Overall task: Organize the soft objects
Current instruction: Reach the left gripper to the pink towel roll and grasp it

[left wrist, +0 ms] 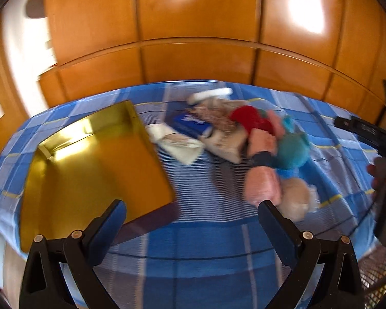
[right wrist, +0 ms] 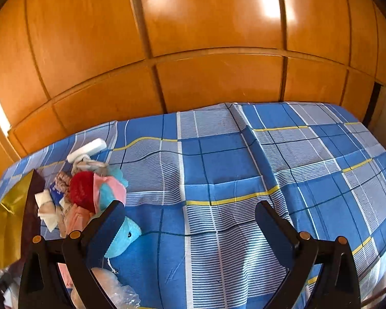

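A: Now, how many things can be counted?

B: One gold-lined box (left wrist: 95,159) is seen lying open on the blue checked bedspread (left wrist: 198,239). Just beside its right edge a heap of soft objects (left wrist: 244,139) is piled; because of blur in the left wrist view an exact count cannot be given. One red plush piece (right wrist: 81,189), one teal plush toy (right wrist: 124,237), one white bar-shaped item (right wrist: 87,149), one folded white cloth (left wrist: 177,145) and one pink bundle (left wrist: 262,188) can be made out.

A: And the grippers?

B: Two are shown. The left gripper (left wrist: 193,221) is held over the bedspread with its fingers spread wide apart and nothing between them. The right gripper (right wrist: 190,224) is likewise held wide apart and empty, its left finger overlapping the teal toy in view; contact cannot be judged.

A: What room is left?

B: The far edge of the bed is met by a wooden panelled wall (right wrist: 193,51). To the right of the heap a broad stretch of bedspread is left bare.
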`<state>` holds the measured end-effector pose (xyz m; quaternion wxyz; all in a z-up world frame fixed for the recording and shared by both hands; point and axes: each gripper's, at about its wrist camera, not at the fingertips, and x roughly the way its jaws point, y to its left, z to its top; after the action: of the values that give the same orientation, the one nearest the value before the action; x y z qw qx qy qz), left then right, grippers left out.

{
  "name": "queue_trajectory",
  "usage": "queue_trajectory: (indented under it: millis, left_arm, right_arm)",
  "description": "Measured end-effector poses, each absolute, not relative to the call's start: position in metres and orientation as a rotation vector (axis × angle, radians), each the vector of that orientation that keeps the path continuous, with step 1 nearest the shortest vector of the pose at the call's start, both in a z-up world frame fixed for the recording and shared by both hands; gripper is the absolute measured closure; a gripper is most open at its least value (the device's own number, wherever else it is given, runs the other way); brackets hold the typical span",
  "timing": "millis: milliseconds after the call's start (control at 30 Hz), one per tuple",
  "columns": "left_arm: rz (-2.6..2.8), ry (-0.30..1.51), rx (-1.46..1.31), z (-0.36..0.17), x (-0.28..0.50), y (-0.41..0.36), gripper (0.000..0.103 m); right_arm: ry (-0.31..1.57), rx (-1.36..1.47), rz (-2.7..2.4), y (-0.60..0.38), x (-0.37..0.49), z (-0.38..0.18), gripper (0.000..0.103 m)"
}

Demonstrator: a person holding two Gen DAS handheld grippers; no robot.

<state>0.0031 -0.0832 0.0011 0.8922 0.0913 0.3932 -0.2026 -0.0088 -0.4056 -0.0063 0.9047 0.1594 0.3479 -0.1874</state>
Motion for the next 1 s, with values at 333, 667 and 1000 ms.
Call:
queue_trajectory:
  millis: [333,667,1000]
  left_arm:
    - [-0.586,0.937,0.209,-0.02,0.019,-0.142,0.008]
    - [-0.596,0.989,0.206,-0.039,0.06,-0.183,0.025]
    - [-0.646,1.072,0.169,-0.063,0.085,-0.2,0.069]
  right_arm:
    - [0.709,0.376,-0.381,-0.413,-0.011,-0.005,0.0]
    - [0.715,0.382,-0.363,-0.411,-0.009,-0.005,0.0]
    - [0.73,0.391,-0.349,-0.411,-0.006,-0.008,0.0]
